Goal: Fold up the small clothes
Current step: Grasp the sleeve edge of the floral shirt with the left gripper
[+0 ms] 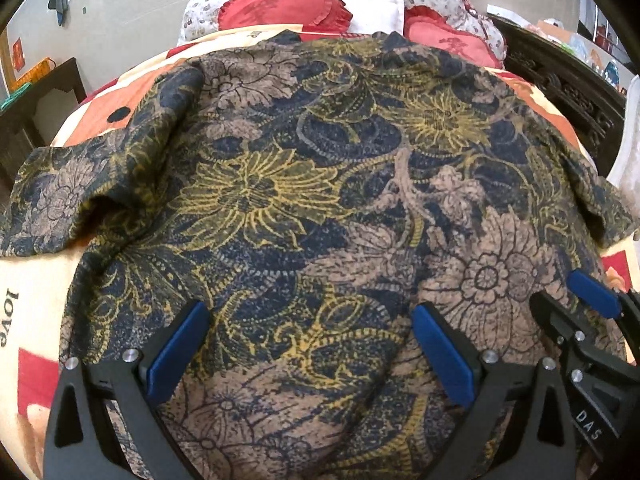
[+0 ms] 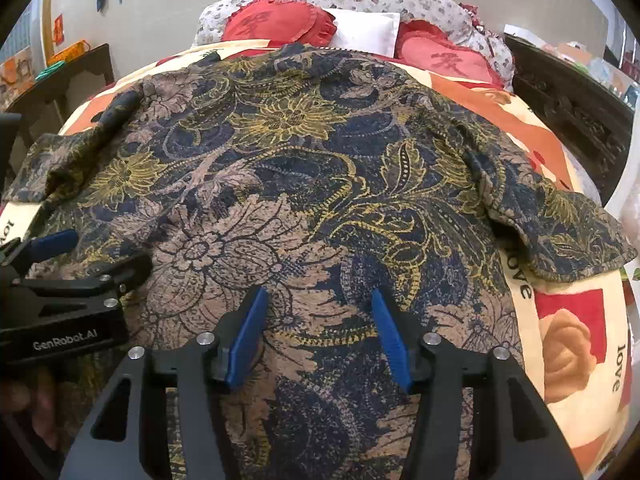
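Lying flat on the bed quilt (image 2: 568, 308): 1 floral top (image 1: 320, 200), sleeves out. Left gripper (image 1: 312, 344) and right gripper (image 2: 318, 332) hovered spread, pinching nothing. Step: opening the fold. Next, apparently: seize the near hem.

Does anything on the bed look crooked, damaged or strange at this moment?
Nothing is damaged or spilled. The floral shirt lies spread flat on the bedspread, though its left sleeve is puckered into folds. Both grippers hang over its near hem, empty.
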Demonstrator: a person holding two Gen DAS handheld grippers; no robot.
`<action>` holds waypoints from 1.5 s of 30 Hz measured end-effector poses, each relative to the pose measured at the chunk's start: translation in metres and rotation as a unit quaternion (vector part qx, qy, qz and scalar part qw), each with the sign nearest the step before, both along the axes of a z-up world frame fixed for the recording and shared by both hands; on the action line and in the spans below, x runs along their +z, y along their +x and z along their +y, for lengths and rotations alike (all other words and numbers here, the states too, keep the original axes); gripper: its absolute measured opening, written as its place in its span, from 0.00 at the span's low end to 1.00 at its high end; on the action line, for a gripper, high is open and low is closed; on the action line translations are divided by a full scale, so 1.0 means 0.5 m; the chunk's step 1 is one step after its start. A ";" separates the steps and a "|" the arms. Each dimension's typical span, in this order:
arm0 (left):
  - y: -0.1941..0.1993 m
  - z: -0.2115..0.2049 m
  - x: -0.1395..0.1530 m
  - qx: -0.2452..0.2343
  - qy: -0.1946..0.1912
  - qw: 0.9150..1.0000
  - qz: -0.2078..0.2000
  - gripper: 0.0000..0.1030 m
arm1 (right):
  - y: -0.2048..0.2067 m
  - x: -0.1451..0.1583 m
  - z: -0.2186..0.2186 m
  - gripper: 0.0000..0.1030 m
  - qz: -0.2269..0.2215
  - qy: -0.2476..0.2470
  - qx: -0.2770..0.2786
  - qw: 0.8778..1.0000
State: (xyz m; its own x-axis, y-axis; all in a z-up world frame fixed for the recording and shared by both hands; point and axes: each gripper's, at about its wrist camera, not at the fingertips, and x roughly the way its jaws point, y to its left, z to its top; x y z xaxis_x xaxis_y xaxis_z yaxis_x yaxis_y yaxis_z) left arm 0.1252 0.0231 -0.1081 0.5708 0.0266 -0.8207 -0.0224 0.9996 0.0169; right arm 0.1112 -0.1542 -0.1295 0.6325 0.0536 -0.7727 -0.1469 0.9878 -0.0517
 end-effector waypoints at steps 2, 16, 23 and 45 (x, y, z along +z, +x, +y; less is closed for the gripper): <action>-0.002 -0.002 0.001 0.001 0.000 1.000 0.000 1.00 | 0.003 -0.003 -0.009 0.60 0.003 0.014 -0.004 1.000; 0.000 0.370 0.230 0.066 -0.134 0.986 -0.076 1.00 | 0.008 -0.004 -0.016 0.62 0.006 0.027 -0.006 1.000; -0.061 0.762 0.175 0.230 -0.331 0.911 -0.086 0.96 | 0.008 -0.004 -0.017 0.63 0.005 0.024 -0.006 1.000; -0.034 0.918 0.009 0.342 -0.440 0.827 -0.073 0.26 | 0.015 -0.008 -0.009 0.67 0.003 0.019 -0.006 1.000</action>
State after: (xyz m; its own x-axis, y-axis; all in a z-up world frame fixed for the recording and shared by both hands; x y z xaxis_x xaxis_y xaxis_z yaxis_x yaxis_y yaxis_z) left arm 0.1082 0.4819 -0.1035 0.7639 -0.1864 -0.6178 -0.5250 0.3772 -0.7630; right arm 0.1187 -0.1588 -0.1335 0.6285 0.0754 -0.7741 -0.1349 0.9908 -0.0130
